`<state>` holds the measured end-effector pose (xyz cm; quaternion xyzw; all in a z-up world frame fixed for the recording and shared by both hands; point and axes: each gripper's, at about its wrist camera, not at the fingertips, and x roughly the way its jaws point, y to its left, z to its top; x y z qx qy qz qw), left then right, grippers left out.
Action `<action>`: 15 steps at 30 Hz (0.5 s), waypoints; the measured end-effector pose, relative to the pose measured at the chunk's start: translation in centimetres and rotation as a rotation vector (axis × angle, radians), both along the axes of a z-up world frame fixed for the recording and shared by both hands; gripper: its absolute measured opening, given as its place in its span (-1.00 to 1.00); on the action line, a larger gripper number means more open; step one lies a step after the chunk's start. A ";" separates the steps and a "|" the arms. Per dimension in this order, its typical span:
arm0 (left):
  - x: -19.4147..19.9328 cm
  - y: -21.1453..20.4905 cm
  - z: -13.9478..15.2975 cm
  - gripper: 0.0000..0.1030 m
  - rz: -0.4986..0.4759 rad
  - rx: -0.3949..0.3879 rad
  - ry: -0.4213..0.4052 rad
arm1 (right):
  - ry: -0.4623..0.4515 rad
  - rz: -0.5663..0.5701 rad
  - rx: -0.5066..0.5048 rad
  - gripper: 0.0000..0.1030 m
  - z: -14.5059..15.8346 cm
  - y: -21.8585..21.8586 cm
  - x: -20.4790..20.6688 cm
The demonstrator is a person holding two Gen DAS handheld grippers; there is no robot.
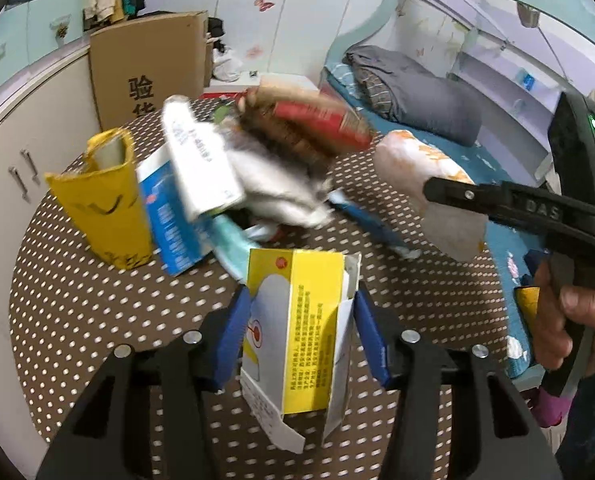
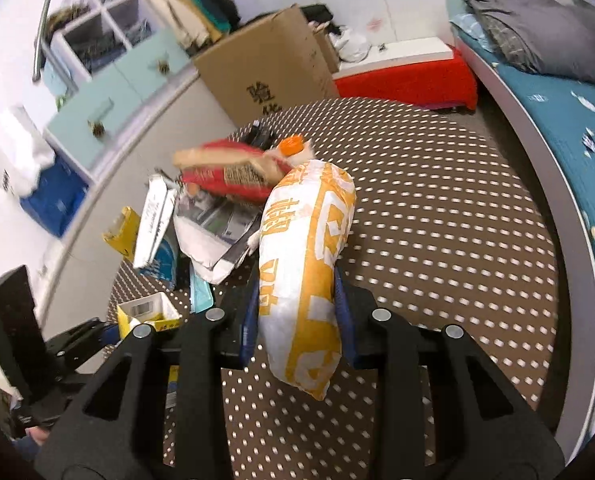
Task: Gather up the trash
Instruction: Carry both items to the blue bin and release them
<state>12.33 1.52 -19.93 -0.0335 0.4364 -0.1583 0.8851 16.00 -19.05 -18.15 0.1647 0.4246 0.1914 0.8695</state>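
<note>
Trash | left tongs [image 1: 297, 320] pinching yellow box [image 1: 297, 320] | right tongs [image 2: 295, 316] pinching orange-white bag [image 2: 303, 264]

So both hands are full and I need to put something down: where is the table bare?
Free: the dotted table right of the orange bag, out to the bed, and the near-left edge in front of the yellow bag. Crowded: the trash pile at the middle, behind the yellow box.

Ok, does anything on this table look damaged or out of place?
Yes. The yellow carton between the left gripper's jaws is torn open, with loose flaps hanging. Behind it, crumpled boxes and wrappers lie heaped askew on the dotted tablecloth.
</note>
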 end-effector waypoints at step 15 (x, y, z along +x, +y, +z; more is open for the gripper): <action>3.1 -10.5 2.4 -0.03 -0.157 -0.032 -0.075 | 0.001 -0.359 0.136 -0.37 -2.1 -18.2 -1.9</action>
